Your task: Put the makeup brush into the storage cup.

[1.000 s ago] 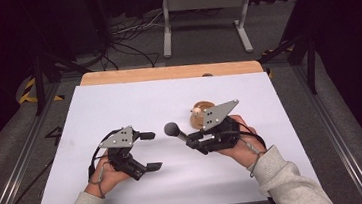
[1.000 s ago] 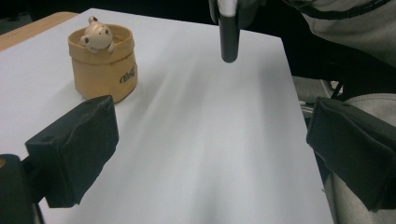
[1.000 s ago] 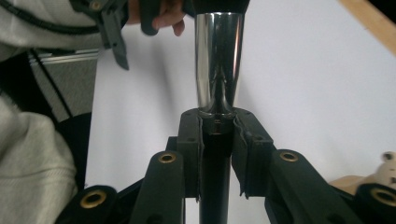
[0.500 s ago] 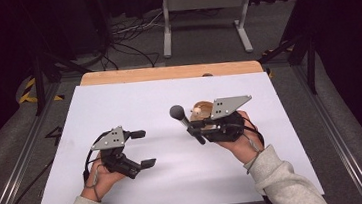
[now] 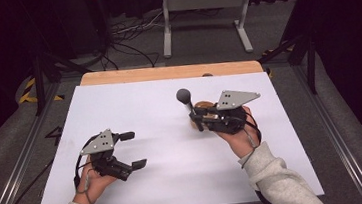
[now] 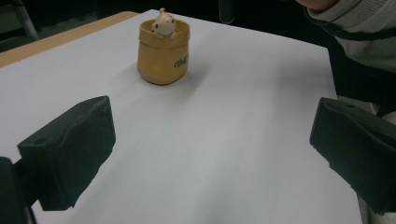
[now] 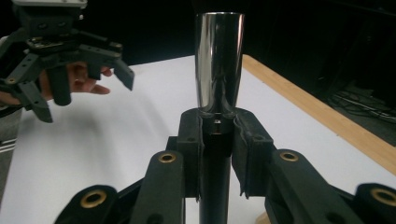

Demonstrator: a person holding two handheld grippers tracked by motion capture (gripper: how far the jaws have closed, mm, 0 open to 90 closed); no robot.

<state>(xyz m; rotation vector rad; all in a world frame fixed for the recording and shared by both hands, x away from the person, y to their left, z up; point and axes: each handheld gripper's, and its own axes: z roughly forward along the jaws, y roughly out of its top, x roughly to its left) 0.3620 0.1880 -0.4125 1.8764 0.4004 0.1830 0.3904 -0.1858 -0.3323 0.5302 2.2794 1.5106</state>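
Dark floor strewn with cables and a grey metal stand surrounds the white-topped table (image 5: pixel 159 109), whose wooden far edge shows beyond the sheet. On its right half stands a small tan ceramic pot shaped like a sack, a pale animal figure peeking from its mouth (image 6: pixel 163 51). Right beside that pot the right gripper (image 5: pixel 196 116) is clamped fast on a slim tool with a black shaft and a flared shiny metal handle (image 7: pixel 218 60), held upright, its rounded dark end uppermost in the high view. Well apart at the near left, the left gripper (image 5: pixel 131 149) hangs with jaws spread wide and nothing between them. Seemingly the tool is being carried to the pot; next, it probably needs swinging over the mouth and lowering in beside the figure before the grip is released.
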